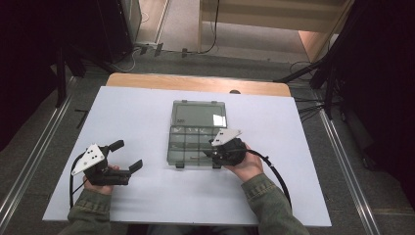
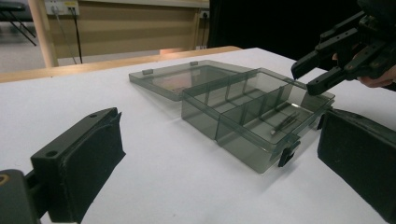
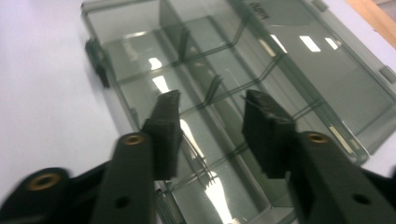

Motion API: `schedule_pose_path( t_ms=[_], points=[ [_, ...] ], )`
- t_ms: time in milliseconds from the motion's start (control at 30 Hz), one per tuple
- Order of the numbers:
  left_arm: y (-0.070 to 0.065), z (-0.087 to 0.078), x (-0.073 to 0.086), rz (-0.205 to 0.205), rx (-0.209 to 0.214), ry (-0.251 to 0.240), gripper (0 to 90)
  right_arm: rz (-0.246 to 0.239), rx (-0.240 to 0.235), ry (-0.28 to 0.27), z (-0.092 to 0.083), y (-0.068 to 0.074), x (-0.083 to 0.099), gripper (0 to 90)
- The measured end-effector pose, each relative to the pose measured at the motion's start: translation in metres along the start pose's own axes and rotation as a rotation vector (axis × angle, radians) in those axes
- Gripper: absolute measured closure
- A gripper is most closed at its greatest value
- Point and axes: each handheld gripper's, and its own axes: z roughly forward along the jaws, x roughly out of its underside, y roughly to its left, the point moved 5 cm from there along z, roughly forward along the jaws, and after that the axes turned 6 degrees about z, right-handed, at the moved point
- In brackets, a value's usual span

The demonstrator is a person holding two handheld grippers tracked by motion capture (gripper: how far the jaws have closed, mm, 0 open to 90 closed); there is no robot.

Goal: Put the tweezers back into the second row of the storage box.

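A smoky clear compartment box (image 1: 182,147) lies open mid-table, its lid (image 1: 198,113) folded flat behind it. A thin metal piece (image 2: 284,124) rests in a near compartment. My right gripper (image 1: 209,154) hovers over the box's near right corner, jaws open, nothing between them; it also shows over the dividers (image 3: 212,100) and from the side (image 2: 306,79). My left gripper (image 1: 129,154) rests on the white sheet left of the box, open and empty, its pads (image 2: 88,163) wide apart and facing the box (image 2: 210,107).
The white sheet (image 1: 147,196) covers a wooden table whose bare edge (image 1: 195,83) shows at the back. Black latches (image 2: 287,151) stick out from the box's near side. Floor rails and cables run past both table sides.
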Motion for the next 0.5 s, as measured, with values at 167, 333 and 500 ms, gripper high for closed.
schedule_pose_path(
  t_ms=[167,333,500],
  points=[
    [-0.0001,-0.0002,-0.0004,0.001,0.0,-0.003,0.0,0.147,0.015,-0.007,-0.0045,-0.0082,0.0012,42.6],
    [-0.0001,-0.0002,-0.0004,-0.001,0.002,-0.003,0.0,0.188,0.019,-0.014,-0.0056,-0.0096,0.003,38.9],
    [0.0001,-0.0003,-0.0006,-0.002,0.004,-0.006,0.0,0.231,0.027,-0.046,-0.0125,-0.0118,0.0063,29.6]
  ],
)
